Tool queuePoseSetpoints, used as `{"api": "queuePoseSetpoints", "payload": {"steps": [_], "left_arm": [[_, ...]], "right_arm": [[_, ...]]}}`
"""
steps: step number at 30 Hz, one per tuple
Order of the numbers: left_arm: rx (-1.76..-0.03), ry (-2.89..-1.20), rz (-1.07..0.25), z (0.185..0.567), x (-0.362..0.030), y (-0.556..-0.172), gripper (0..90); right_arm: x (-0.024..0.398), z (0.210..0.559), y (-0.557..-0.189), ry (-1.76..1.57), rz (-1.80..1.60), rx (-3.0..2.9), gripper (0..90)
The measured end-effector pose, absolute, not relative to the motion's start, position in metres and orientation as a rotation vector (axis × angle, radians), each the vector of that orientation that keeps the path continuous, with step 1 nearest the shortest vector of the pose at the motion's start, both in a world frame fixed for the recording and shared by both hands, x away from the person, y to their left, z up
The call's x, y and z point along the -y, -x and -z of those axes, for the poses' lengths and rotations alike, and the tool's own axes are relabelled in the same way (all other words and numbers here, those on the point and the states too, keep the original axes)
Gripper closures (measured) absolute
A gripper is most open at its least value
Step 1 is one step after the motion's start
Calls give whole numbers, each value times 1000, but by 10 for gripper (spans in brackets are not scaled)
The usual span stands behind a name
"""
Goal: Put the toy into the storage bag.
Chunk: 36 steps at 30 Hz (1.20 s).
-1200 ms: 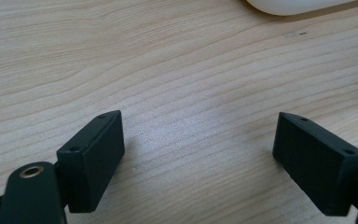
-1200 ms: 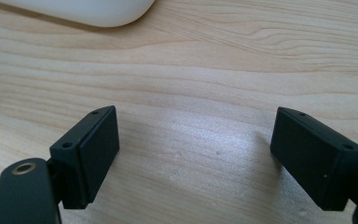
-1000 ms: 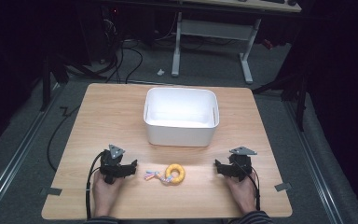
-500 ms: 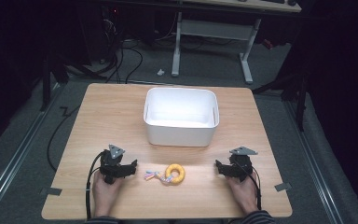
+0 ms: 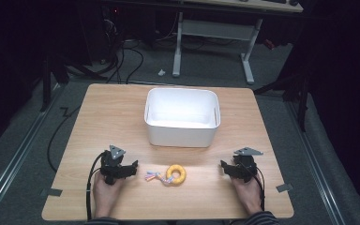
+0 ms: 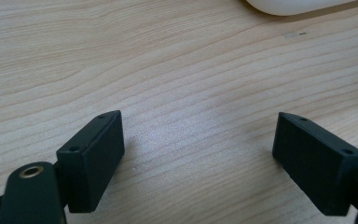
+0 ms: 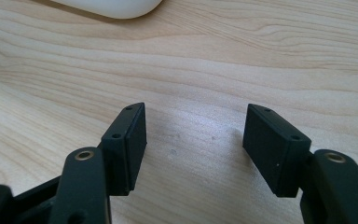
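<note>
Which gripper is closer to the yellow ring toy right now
Left. The left gripper sits just left of the yellow ring toy, beside its rope tail; the right gripper rests farther off on the ring's other side.

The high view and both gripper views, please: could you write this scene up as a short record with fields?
surface: wooden table
container: white bin, upright at the table's middle, nothing visible inside
small item: yellow ring toy with a multicoloured rope end, lying between the grippers, in front of the bin
left gripper: open, low over bare wood, nothing between its jaws
right gripper: open, low over bare wood, nothing between its jaws
contact: neither gripper touches the toy or the bin
</note>
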State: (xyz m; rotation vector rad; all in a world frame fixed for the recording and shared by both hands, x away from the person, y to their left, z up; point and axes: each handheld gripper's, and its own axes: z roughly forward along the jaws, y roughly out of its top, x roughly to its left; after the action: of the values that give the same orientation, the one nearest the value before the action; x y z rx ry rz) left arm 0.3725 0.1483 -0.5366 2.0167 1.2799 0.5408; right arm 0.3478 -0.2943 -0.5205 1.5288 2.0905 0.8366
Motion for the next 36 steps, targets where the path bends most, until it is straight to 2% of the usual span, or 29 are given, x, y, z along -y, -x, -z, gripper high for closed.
{"api": "queuePoseSetpoints", "payload": {"steps": [13, 28, 36], "left_arm": [[-1279, -2018, -542, 537, -148, -372, 167], [-1279, -2018, -542, 537, -148, -372, 167], [-1279, -2018, -542, 537, -148, -372, 167]], "right_arm": [[286, 503, -347, -1455, -902, -2105, 447], [264, 489, -349, -1337, -986, -2160, 425], [252, 483, -352, -1271, -1000, -2214, 446]]}}
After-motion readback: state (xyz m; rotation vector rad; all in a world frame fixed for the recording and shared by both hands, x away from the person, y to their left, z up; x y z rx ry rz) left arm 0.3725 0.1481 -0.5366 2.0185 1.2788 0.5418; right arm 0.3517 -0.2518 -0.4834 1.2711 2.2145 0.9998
